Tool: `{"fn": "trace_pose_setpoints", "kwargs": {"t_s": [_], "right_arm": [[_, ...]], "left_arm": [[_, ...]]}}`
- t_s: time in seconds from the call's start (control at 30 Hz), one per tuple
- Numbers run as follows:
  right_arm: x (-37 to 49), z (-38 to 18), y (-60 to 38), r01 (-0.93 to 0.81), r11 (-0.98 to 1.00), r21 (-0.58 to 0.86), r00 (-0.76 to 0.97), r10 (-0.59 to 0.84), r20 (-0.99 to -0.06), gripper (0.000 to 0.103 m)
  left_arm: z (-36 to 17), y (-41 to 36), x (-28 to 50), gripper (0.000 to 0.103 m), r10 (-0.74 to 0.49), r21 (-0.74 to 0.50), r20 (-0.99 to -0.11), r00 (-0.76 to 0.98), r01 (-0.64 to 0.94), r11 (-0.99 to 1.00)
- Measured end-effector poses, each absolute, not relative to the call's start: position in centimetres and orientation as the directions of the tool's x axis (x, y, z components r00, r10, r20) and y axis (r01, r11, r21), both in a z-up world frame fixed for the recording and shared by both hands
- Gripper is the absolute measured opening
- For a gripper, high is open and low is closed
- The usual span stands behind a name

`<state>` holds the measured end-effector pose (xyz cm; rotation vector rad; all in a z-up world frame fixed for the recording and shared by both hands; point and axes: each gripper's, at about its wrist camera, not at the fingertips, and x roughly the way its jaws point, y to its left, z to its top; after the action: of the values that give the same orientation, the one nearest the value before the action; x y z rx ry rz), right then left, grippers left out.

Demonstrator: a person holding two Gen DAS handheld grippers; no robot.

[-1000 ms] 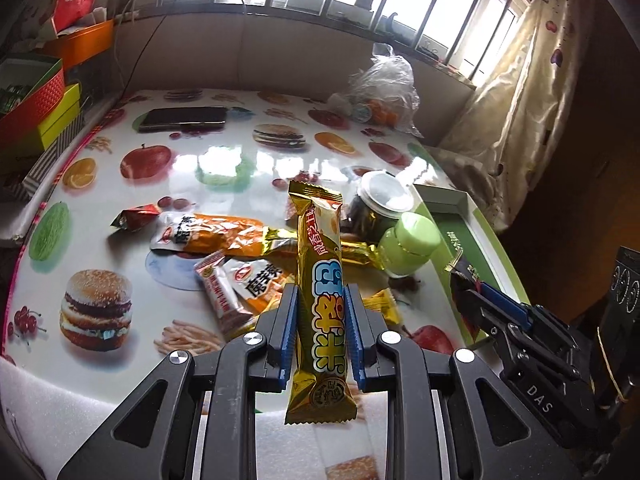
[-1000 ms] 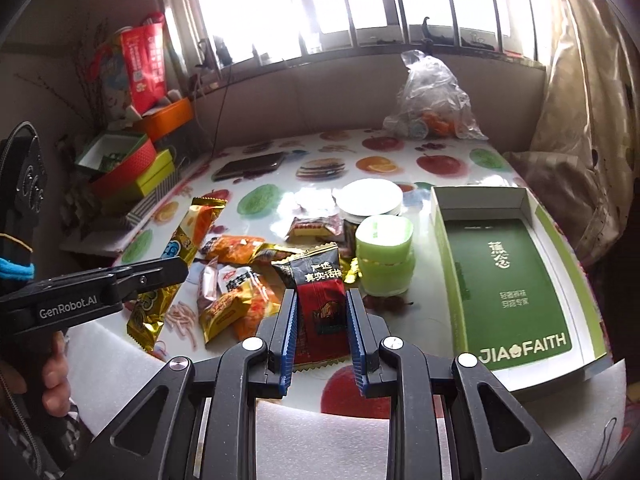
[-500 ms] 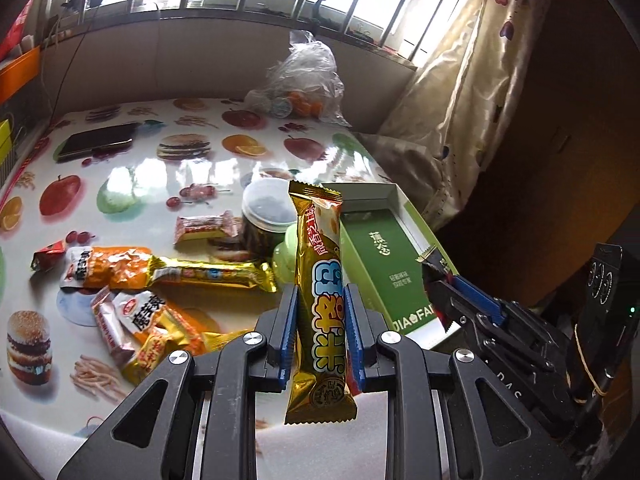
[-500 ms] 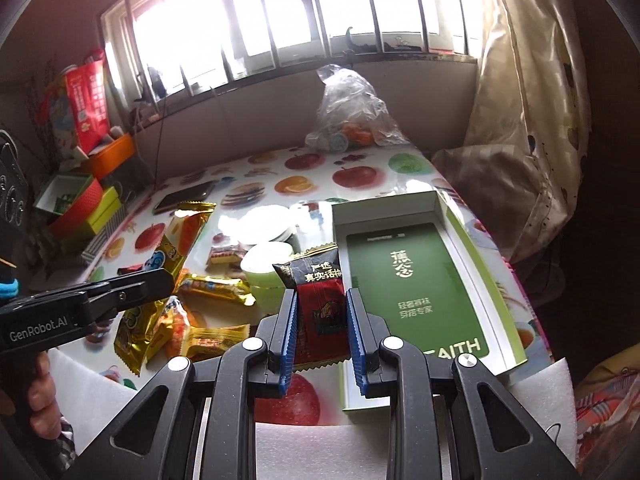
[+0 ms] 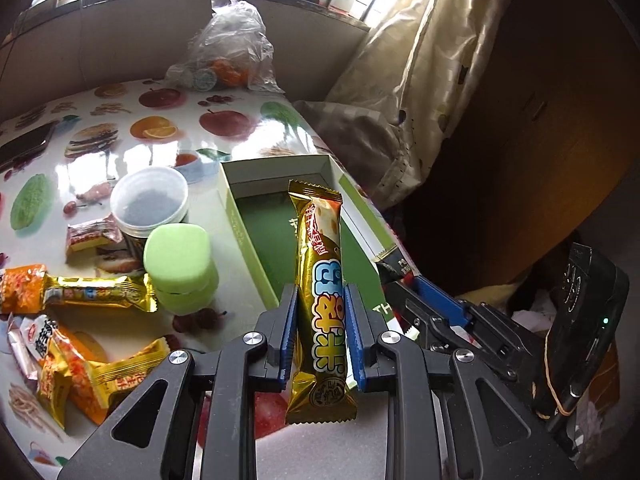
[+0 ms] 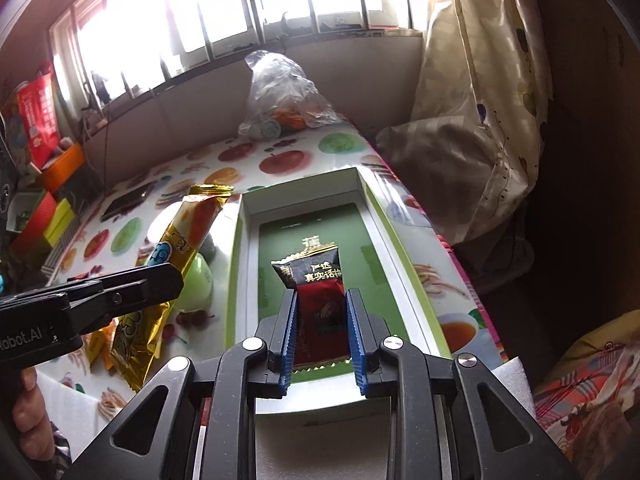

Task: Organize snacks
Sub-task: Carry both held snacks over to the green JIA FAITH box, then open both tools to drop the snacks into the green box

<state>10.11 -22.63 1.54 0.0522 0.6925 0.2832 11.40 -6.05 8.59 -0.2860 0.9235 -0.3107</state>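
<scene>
The left tongs [image 5: 320, 332] are clamped on a long gold foil snack bar with blue lettering [image 5: 322, 296], which stands upright between the blue pads; its top end shows in front of the shallow green box with white inner walls [image 5: 240, 224] lying open on the fruit-printed glossy bench [image 5: 168, 152]. The right tongs [image 6: 321, 336] grip a small black-and-red snack packet with gold characters [image 6: 316, 292], held above the green floor of that same box, between its long side walls. In the right wrist view the left tongs reach in from the left, with the gold bar angled up just beside the box's left wall.

On the bench left of the box sit a pale green lidded round container [image 5: 178, 256], touching a dark jar with a clear plastic lid [image 5: 149, 200] behind it. Further left lie loose wrapped snacks: a second gold bar [image 5: 100, 292], an orange packet [image 5: 20, 288] and yellow packets [image 5: 116, 376]. A knotted clear plastic bag [image 5: 230, 48] rests at the bench's far edge, below the window
</scene>
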Motion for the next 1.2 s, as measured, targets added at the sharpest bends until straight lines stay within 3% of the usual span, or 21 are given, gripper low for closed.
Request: {"fn": "trace_pose_setpoints", "kwargs": {"t_s": [0.63, 1.2], "right_arm": [[13.8, -1.7, -24.3, -0.196, 0.976, 0.098, 0.705, 0.209, -0.677, 0.023], [14.7, -2.6, -24.2, -0.192, 0.976, 0.104, 0.694, 0.21, -0.689, 0.026]], "left_arm": [[3.9, -10.0, 15.5, 0.024, -0.362, -0.343, -0.811, 0.461, 0.127, 0.931], [2.4, -10.0, 16.1, 0.024, -0.359, -0.342, -0.829, 0.429, 0.12, 0.932]]}}
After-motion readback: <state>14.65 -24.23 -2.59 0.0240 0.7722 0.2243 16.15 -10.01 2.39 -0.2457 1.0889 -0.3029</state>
